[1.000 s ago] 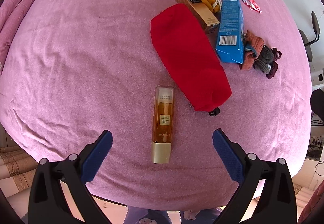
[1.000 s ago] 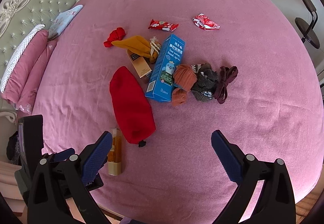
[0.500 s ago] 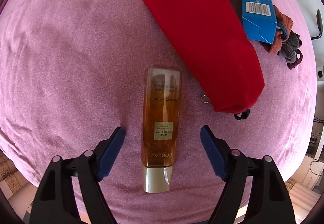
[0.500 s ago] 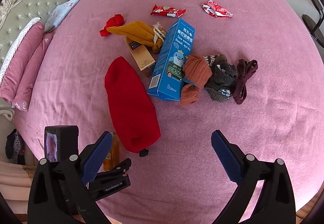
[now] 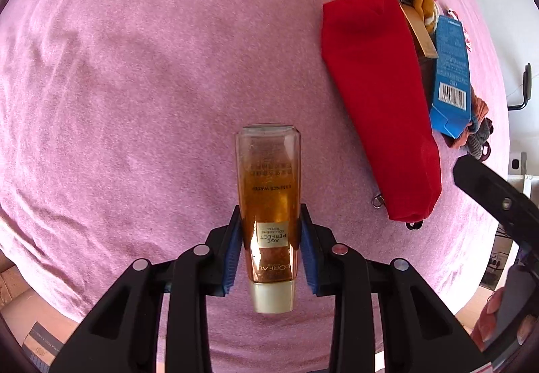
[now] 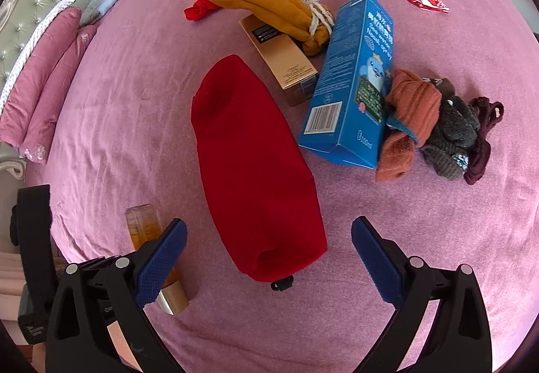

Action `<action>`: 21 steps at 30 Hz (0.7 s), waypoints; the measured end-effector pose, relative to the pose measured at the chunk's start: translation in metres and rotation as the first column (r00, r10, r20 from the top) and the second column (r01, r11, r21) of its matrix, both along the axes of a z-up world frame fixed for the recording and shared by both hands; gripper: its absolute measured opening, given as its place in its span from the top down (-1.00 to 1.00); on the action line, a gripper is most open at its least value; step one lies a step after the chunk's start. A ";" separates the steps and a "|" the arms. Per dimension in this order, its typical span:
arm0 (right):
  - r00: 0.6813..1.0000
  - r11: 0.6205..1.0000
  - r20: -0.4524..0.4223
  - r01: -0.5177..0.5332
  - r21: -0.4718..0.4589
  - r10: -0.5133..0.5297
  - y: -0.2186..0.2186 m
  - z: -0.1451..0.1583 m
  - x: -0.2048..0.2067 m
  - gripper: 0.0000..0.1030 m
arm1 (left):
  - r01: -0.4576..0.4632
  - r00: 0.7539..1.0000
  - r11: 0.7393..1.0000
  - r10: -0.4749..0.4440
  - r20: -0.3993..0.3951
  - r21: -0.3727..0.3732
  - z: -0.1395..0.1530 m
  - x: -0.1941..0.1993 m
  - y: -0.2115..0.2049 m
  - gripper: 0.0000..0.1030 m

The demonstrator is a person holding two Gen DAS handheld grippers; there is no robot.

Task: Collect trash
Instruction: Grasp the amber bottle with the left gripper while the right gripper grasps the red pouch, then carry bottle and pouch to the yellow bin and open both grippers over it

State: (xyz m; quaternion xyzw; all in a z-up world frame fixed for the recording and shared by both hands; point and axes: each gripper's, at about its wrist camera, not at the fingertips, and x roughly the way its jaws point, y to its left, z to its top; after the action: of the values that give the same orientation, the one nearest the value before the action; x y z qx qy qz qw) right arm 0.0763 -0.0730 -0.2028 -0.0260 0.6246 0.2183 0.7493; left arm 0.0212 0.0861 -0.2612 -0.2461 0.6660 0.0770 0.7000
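left wrist view: left gripper [image 5: 269, 248] clamped on amber bottle [image 5: 268, 204] low near cap — smooth, rigid, likely slippery; right gripper [image 6: 267, 258] gapes empty.

Black left gripper [image 5: 269, 248] and right gripper [image 6: 268, 258], blue ribbed pads, silver screws.

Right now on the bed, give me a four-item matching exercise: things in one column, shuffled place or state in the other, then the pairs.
Things:
1. amber bottle
2. blue box
3. red pouch
4. left hand-held gripper

Place or state:
A. lying between the bottle and the boxes
B. shut
C. clamped between blue pads
D. leaning against the socks

Pairs: 1-C, 2-D, 3-A, 4-B
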 end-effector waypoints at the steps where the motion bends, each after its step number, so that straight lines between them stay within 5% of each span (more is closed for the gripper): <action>1: 1.000 1.000 -0.007 -0.008 -0.008 0.008 0.005 -0.005 0.002 -0.83 | 0.002 1.000 1.000 -0.002 0.005 -0.006 0.002 0.000 0.005 0.38; 13: 0.998 0.981 -0.065 -0.020 -0.191 0.007 0.041 -0.059 0.004 -0.73 | 0.060 0.997 0.996 -0.058 0.044 -0.060 0.012 -0.002 0.023 0.38; 16: 1.000 0.976 -0.029 -0.006 -0.218 0.000 0.041 -0.061 -0.001 -0.44 | 0.076 0.996 0.995 -0.072 0.051 -0.064 0.015 -0.004 0.025 0.38; 21: 0.998 0.994 -0.028 0.053 -0.095 -0.056 0.023 -0.040 -0.004 0.50 | 0.112 0.992 0.992 -0.108 0.064 -0.058 0.022 -0.002 0.026 0.38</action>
State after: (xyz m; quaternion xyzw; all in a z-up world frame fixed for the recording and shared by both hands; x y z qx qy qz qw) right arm 0.0724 -0.0501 -0.2424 -0.0411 0.6462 0.1685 0.7432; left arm 0.0192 0.1126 -0.2390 -0.2324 0.6589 0.0102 0.7153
